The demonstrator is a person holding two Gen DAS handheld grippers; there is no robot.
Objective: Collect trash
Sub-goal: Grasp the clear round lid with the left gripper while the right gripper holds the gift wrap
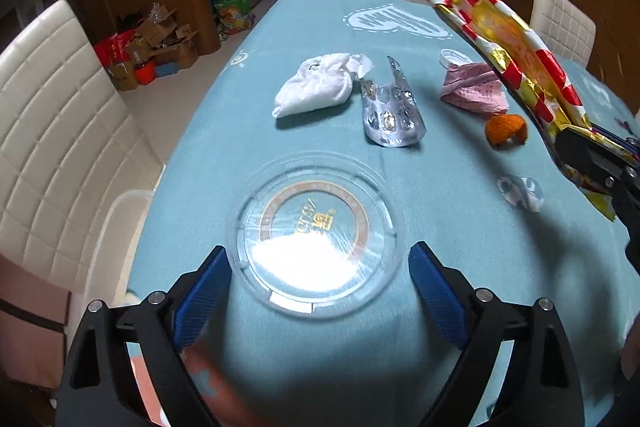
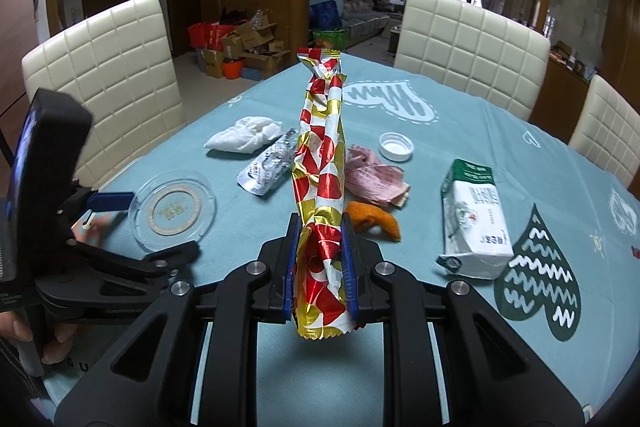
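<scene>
My left gripper (image 1: 318, 267) is open, its blue pads on either side of a clear round plastic lid (image 1: 316, 231) that lies flat on the teal tablecloth (image 1: 312, 23); the pads do not press on it. My right gripper (image 2: 320, 227) is shut on a long red, gold and white foil wrapper (image 2: 320, 155), held above the table and sticking out ahead. In the left wrist view the wrapper (image 1: 512, 39) hangs at the right. On the cloth lie a white tissue (image 1: 316, 83), a silver blister pack (image 1: 390, 111), crumpled pink paper (image 1: 472, 87) and an orange peel (image 1: 506, 131).
A white bottle cap (image 2: 396, 146) lies beyond the pink paper. A green-and-white carton (image 2: 476, 219) lies on its side at the right, and a small torn blister piece (image 1: 520, 191) sits nearer. White padded chairs (image 2: 472, 43) ring the table. Boxes clutter the floor (image 2: 248, 47) behind.
</scene>
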